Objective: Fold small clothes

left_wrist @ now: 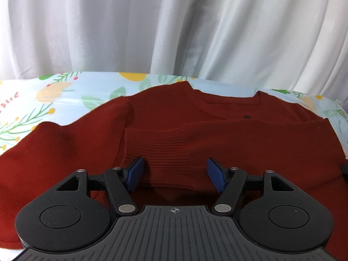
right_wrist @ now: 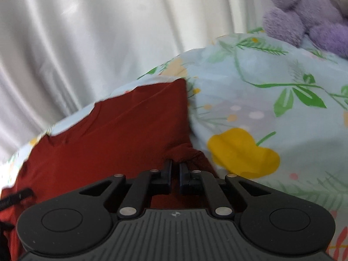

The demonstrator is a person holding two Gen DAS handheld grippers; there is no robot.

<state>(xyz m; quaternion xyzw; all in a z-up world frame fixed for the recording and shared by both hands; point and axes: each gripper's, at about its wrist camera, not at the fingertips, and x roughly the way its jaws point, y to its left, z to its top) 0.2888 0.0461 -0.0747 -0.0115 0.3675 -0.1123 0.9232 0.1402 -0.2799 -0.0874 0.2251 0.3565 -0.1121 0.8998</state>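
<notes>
The left gripper (left_wrist: pixel 175 174) is hovering with jaws spread wide on either side of the ribbed cuff (left_wrist: pixel 165 152) of a red sweater (left_wrist: pixel 239 134). The right gripper (right_wrist: pixel 175 169) is pinching a bunched edge of the sweater. The sweater is lying on a floral sheet (right_wrist: pixel 271 100), white curtain (left_wrist: pixel 152 26) behind, purple plush toy (right_wrist: pixel 304 10) nearby.

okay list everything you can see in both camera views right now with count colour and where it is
sweater: one, dark red, spread on the bed sheet, a ribbed cuff folded over its middle
bed sheet: one, pale blue with green leaves and yellow flowers, under the sweater
curtain: one, white, hanging behind the bed
plush toy: one, purple, far right corner of the sheet
left gripper: black with blue pads, open over the cuff
right gripper: black, shut on a bunched edge of the sweater
</notes>
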